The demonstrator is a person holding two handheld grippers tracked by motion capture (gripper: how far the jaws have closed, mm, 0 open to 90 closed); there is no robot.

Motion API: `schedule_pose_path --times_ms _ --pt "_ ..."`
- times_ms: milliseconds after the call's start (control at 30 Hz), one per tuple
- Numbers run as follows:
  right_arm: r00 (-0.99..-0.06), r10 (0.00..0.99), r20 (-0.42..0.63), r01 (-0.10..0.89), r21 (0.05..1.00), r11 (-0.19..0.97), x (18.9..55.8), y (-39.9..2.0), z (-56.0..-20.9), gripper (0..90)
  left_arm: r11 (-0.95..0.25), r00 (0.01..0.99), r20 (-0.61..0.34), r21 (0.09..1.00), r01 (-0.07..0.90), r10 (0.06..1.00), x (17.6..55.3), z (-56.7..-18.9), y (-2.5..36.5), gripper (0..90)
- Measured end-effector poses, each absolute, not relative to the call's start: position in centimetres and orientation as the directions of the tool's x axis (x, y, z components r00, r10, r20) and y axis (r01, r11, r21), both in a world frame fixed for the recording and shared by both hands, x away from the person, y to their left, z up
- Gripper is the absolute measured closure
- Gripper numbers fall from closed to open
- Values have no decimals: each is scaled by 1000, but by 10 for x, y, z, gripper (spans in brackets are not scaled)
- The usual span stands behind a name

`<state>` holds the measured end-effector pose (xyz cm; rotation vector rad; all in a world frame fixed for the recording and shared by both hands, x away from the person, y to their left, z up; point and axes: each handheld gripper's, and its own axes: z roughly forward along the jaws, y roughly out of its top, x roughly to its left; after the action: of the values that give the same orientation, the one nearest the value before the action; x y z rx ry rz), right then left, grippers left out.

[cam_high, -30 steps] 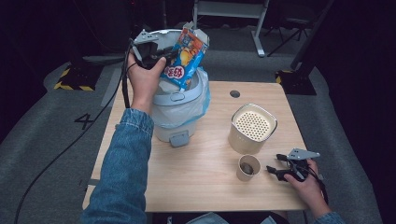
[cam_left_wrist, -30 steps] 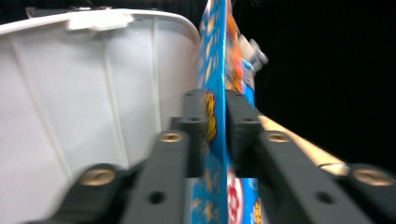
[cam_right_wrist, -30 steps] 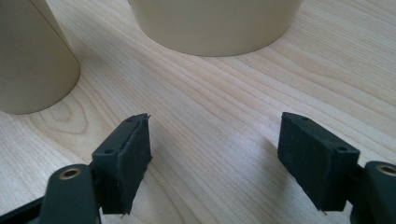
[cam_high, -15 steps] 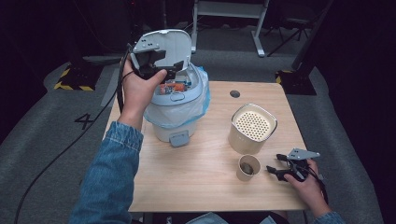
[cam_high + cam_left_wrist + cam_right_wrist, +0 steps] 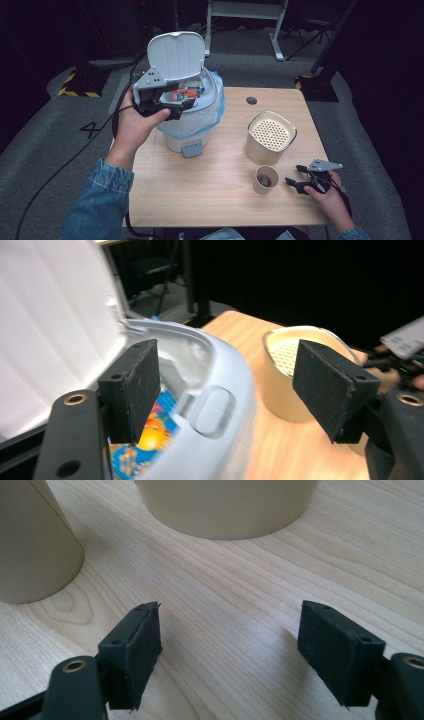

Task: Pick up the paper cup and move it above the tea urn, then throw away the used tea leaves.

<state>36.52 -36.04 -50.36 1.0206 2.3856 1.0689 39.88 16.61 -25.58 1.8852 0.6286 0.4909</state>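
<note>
Left gripper (image 5: 172, 104) at rim of white bin (image 5: 192, 127), fingers (image 5: 135, 387) just opened wide, nothing between. Snack packet (image 5: 184, 94) lies inside bin, lid (image 5: 176, 54) upright. Right gripper (image 5: 298, 181) rests on counter (image 5: 210, 180) beside paper cup (image 5: 264, 179), fingers spread, empty.

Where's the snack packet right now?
In the high view, the snack packet lies inside the open white bin at the table's far left, beside the left gripper.
</note>
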Motion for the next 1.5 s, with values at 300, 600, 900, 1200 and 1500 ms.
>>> schedule_pose_path --times_ms 300,600,900,1200,1500 --pt "-703 711 -25 443 766 466 360 -361 -492 210 -343 810 24 913 221 586 367 -301 177 295" --pt "-761 648 3 420 764 490 346 -352 -484 228 -366 795 21 895 256 607 341 -354 182 293" --pt "-806 592 13 389 765 513 339 -341 -480 192 -376 792 -65 854 358 607 343 -410 188 309" --pt "-856 517 16 338 774 535 335 -323 -480 160 -446 774 -63 786 427 630 352 -453 186 309" --pt "-861 507 46 345 784 516 336 -295 -485 171 -574 760 32 677 461 649 358 -476 171 325"
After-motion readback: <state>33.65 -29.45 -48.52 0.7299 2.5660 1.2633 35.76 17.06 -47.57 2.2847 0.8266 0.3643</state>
